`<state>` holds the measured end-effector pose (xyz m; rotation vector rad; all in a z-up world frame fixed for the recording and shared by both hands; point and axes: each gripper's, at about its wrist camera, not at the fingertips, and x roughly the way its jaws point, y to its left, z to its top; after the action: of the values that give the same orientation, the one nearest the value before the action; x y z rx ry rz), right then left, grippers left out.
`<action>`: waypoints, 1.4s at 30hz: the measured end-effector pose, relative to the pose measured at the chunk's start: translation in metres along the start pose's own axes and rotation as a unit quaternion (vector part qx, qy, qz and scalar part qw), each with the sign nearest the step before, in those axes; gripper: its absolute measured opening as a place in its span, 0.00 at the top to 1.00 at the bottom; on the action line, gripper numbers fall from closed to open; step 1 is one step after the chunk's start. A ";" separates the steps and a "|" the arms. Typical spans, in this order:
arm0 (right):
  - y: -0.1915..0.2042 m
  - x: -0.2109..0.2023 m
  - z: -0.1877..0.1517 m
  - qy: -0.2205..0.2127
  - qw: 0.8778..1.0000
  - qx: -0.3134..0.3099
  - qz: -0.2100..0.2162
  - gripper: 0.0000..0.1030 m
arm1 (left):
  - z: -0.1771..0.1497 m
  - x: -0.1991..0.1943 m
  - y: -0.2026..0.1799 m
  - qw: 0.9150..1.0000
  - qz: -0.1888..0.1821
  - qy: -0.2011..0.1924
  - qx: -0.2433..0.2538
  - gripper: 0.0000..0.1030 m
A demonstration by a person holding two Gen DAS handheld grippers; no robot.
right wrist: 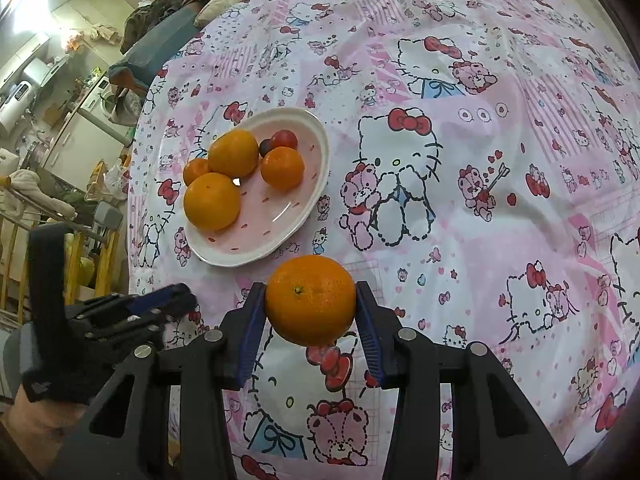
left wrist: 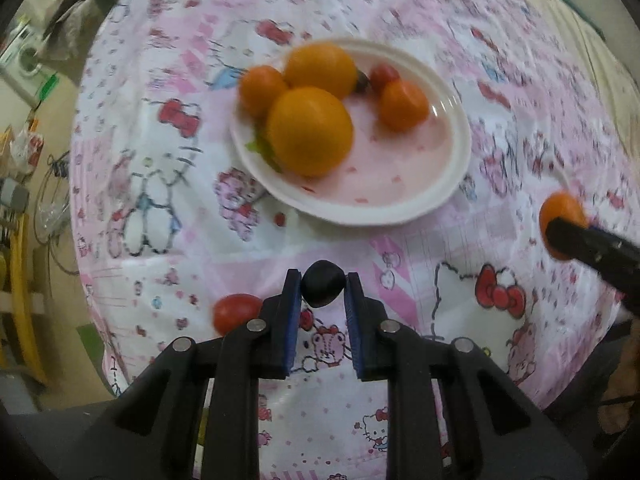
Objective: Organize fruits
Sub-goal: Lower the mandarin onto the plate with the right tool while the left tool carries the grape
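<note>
**A:** Start with your left wrist view. What have you got there?

**B:** Your left gripper (left wrist: 322, 285) is clenched on a small dark fruit (left wrist: 322, 283), which sits right at the tips of the two blue pads. It looks lifted off the tablecloth (left wrist: 460, 264), though the blur makes that hard to settle. A red tomato (left wrist: 237, 312) lies on the cloth just beside your left finger.

**A:** And the plate?

**B:** The white plate (left wrist: 400, 208) lies ahead of you, well apart from the pads. In it you have two big oranges (left wrist: 310, 131), touching each other, two smaller ones, a red tomato and a dark fruit tucked behind them. Off to the right edge you can see a black finger of the other gripper pressed against an orange (left wrist: 560, 210).

**A:** Now your right wrist view.

**B:** Your right gripper (right wrist: 311, 304) is grasping that orange (right wrist: 311, 300), one pad on each side of it, stem mark facing the camera. It sits near the plate's (right wrist: 256, 254) closer rim, a little to the right of it. The plate holds the same pile: four oranges (right wrist: 212, 201), the tomato and the dark fruit at the back.

**A:** Can you see the left gripper from here?

**B:** Yes, low at the left, in your gloved hand (right wrist: 52, 344). It is blurred, so from this side you cannot tell how its jaws stand.
</note>
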<state>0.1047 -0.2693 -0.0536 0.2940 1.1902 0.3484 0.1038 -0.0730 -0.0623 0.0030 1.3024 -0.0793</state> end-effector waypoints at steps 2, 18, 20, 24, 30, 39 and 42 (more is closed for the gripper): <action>0.000 0.001 0.001 0.001 1.000 0.001 0.000 0.56 | -0.001 -0.005 0.006 1.000 -0.004 -0.013 -0.013 0.83; 0.035 0.037 0.040 0.025 0.998 -0.050 0.018 0.56 | 0.009 -0.040 0.082 0.990 -0.023 -0.083 -0.111 0.83; 0.040 0.048 0.046 0.032 0.998 -0.056 0.026 0.56 | 0.009 -0.041 0.086 0.989 -0.025 -0.083 -0.117 0.83; 0.045 0.071 0.051 0.046 0.997 -0.063 0.024 0.56 | 0.010 -0.041 0.092 0.988 -0.033 -0.080 -0.126 0.83; 0.050 0.096 0.057 0.066 0.995 -0.071 0.020 0.56 | 0.014 -0.041 0.086 0.989 -0.038 -0.082 -0.117 0.83; 0.054 0.103 0.076 0.053 0.996 -0.048 0.061 0.46 | 0.018 -0.037 0.080 0.990 -0.036 -0.079 -0.107 0.83; 0.051 0.094 0.078 0.045 0.995 -0.036 0.079 0.35 | 0.017 -0.035 0.081 0.990 -0.039 -0.074 -0.110 0.83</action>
<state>0.2038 -0.1870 -0.0863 0.3136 1.2437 0.5454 0.1163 0.0087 -0.0275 -0.2381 1.1567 -0.0012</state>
